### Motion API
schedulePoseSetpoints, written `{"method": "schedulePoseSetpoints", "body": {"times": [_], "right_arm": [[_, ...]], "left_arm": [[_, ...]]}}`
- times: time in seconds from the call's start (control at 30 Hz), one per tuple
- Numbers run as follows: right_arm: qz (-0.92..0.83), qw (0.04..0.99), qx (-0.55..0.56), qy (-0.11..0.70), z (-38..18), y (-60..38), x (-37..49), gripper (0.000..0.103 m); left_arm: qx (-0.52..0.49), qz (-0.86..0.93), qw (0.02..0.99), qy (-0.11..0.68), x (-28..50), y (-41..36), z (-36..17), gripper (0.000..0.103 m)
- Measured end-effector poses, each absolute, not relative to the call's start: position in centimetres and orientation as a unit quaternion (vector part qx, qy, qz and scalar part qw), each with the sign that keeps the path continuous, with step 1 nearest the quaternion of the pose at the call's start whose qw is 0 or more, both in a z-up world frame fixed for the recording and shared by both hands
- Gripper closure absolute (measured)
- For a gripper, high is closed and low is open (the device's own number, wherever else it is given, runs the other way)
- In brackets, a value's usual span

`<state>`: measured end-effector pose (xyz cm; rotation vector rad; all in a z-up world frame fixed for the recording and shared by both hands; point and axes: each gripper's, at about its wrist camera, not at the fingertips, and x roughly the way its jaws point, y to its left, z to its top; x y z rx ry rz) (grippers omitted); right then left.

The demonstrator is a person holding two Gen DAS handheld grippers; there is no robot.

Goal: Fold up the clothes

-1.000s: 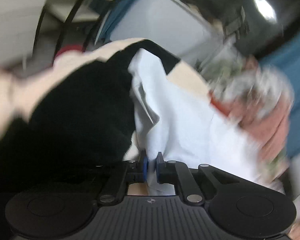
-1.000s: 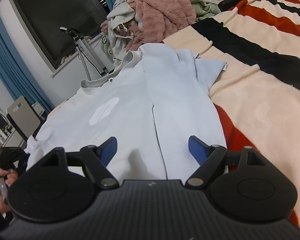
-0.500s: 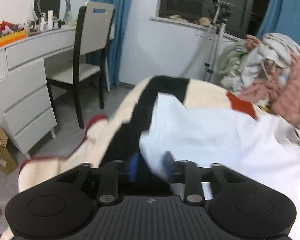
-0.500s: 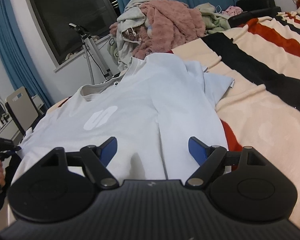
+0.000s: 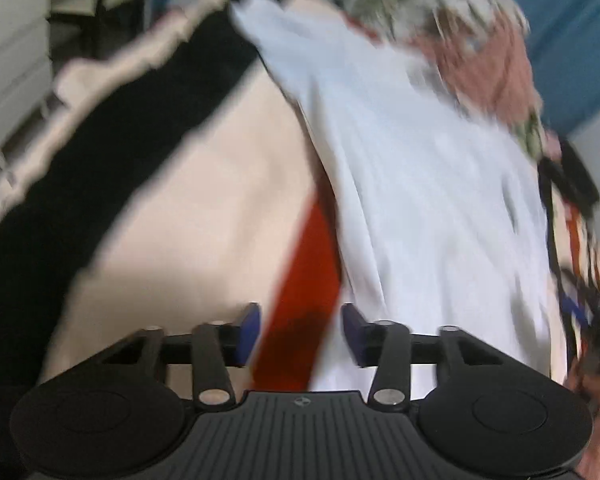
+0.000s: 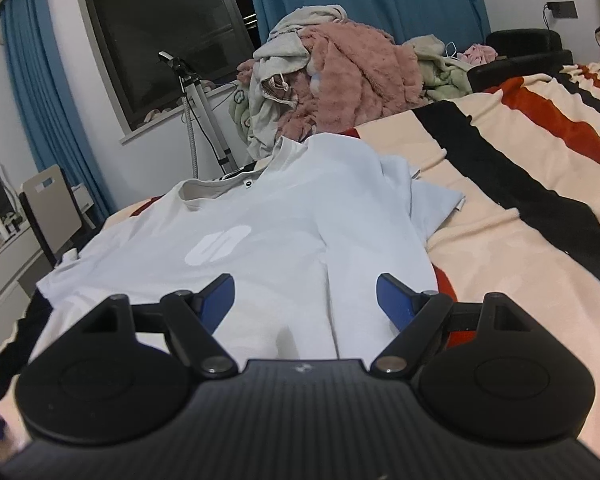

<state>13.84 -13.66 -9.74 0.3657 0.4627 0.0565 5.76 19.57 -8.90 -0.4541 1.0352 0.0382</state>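
Observation:
A white T-shirt (image 6: 284, 236) with a pale chest logo lies spread face up on the striped bed blanket (image 6: 532, 216), its right side folded in over the body. My right gripper (image 6: 305, 300) is open and empty, just above the shirt's lower hem. In the blurred left wrist view the shirt (image 5: 428, 184) runs along the right, and my left gripper (image 5: 300, 334) is open and empty over a red blanket stripe (image 5: 300, 280) by the shirt's edge.
A heap of pink and grey clothes (image 6: 340, 80) sits at the bed's far end. A tripod (image 6: 204, 120), a chair (image 6: 48, 208) and a white dresser (image 6: 4, 276) stand left of the bed. Window and blue curtains behind.
My left gripper has opened and let go of the shirt's sleeve, then swung toward the shirt's lower side edge. The right gripper has stayed open, tilting up slightly.

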Motion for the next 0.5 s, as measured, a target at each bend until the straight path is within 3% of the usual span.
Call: {"method": "schedulePoseSetpoints", "body": {"times": [0.17, 0.4, 0.47, 0.5], "right_arm": [[0.02, 0.953, 0.189, 0.235, -8.5, -14.5, 10.1, 0.023], [0.013, 0.955, 0.192, 0.227, -6.5, -15.2, 6.2, 0.023], [0.016, 0.954, 0.196, 0.228, -6.5, -15.1, 5.8, 0.023], [0.018, 0.953, 0.198, 0.23, -6.5, -15.0, 5.7, 0.023]], "left_arm": [[-0.211, -0.011, 0.841, 0.499, 2.7, 16.9, -9.4, 0.063], [-0.131, 0.008, 0.846, 0.516, -0.6, 13.6, -8.8, 0.064], [-0.131, 0.027, 0.838, 0.529, -0.6, 13.7, -9.0, 0.072], [-0.128, 0.031, 0.836, 0.533, -0.7, 13.7, -8.9, 0.082]]}}
